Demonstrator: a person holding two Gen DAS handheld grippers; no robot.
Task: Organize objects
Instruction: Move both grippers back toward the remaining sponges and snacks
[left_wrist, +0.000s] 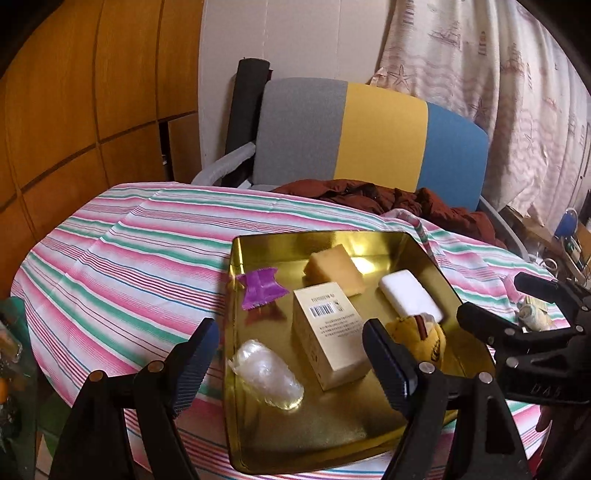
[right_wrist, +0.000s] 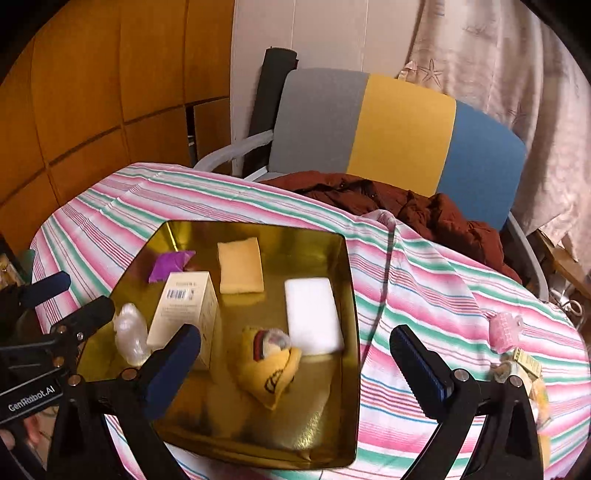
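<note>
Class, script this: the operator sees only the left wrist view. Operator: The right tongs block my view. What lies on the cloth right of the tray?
Observer: A pink clip lies on the cloth, apart from the tray.
Operator: Do the right tongs hold anything?
Observer: No. The right tongs are wide open, with nothing gripped between them.

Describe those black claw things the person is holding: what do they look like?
Each gripper is matte black plastic with two wedge-shaped fingers, ribbed dark-blue pads and silver pivot bolts. The left gripper bears white "GenRobot.AI" lettering, readable in the right wrist view. The right gripper shows embossed letters, partly legible. No cables or sleeves visible.
</note>
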